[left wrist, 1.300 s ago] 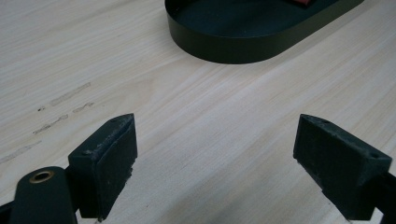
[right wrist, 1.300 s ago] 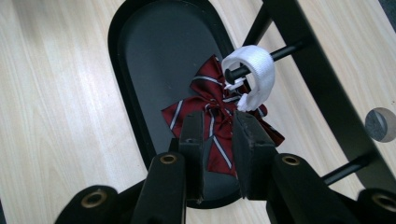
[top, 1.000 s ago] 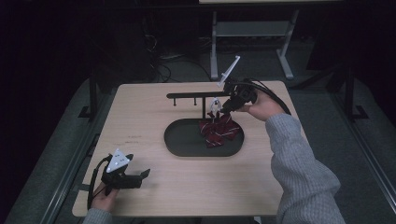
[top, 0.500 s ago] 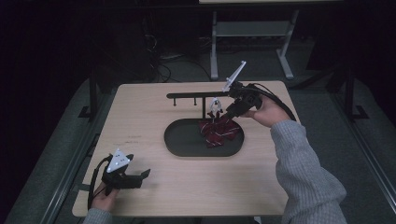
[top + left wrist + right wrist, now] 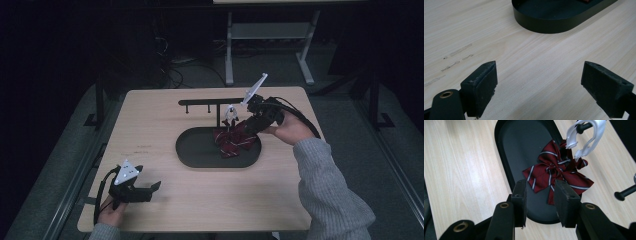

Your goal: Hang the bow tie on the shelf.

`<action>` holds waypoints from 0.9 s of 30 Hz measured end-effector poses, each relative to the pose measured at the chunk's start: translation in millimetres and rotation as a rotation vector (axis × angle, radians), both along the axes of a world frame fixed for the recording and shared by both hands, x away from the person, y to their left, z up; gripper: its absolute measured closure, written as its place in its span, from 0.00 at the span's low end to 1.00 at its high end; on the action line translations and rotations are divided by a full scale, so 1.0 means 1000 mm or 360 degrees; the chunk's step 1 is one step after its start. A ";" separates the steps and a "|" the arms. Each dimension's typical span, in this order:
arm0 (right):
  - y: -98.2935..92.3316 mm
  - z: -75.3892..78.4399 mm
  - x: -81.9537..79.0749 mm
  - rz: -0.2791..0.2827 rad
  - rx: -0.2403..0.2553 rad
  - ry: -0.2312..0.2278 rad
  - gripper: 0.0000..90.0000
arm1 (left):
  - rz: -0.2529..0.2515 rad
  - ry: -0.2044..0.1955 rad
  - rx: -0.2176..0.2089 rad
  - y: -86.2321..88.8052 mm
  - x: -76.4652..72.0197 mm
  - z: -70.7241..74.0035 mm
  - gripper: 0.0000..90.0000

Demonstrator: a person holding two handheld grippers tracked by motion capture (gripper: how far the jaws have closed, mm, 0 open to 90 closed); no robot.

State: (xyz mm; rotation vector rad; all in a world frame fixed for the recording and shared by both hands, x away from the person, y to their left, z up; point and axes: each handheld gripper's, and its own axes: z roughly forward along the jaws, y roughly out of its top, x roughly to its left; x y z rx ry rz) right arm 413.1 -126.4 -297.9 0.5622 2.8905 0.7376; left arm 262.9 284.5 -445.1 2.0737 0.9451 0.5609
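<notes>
- A pale wooden table [image 5: 165, 130] with a visible lengthwise grain is seen from above; faint grey marks [image 5: 454, 58] are printed on its left part.
- A dark, matte, oval tray [image 5: 200, 150] with a low upright wall is set at the middle of the table.
- A dark red bow [image 5: 554, 176] of soft fabric with thin white stripes is laid in the right half of the tray, its tails spread toward the near rim.
- A black rail [image 5: 210, 102] on short posts is stood just beyond the tray's far side; a white plastic clip [image 5: 584, 138] is hung from it, directly above the bow's far edge.
- The right gripper [image 5: 540, 195] is held over the tray's right end, just near the bow; its jaws are set at a narrow gap with nothing between them, and the bow is not touched by them.
- The left gripper [image 5: 539, 87] is rested low at the near left corner of the table, well apart from the tray, with its jaws spread wide over bare wood.
- A grey knitted sleeve [image 5: 330, 185] is worn on the right arm.
</notes>
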 end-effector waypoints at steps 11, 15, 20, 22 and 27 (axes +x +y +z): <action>-0.007 -0.007 -0.008 -0.0009 -0.0006 0.0025 0.67 | 0.0000 0.0001 0.0001 0.001 0.000 0.001 0.15; -0.011 -0.012 -0.011 -0.0012 0.0015 0.0027 0.65 | -0.0002 0.0003 0.0003 0.000 0.000 0.000 0.15; -0.017 -0.016 -0.013 -0.0026 0.0023 0.0032 0.64 | 0.0000 0.0002 0.0002 0.000 0.000 0.000 0.15; -0.019 -0.017 -0.014 -0.0037 0.0026 0.0037 0.64 | 0.0001 0.0002 0.0003 0.001 0.000 0.000 0.15; -0.022 -0.019 -0.017 -0.0040 0.0031 0.0031 0.62 | 0.0006 0.0001 -0.0002 0.001 0.000 0.000 0.15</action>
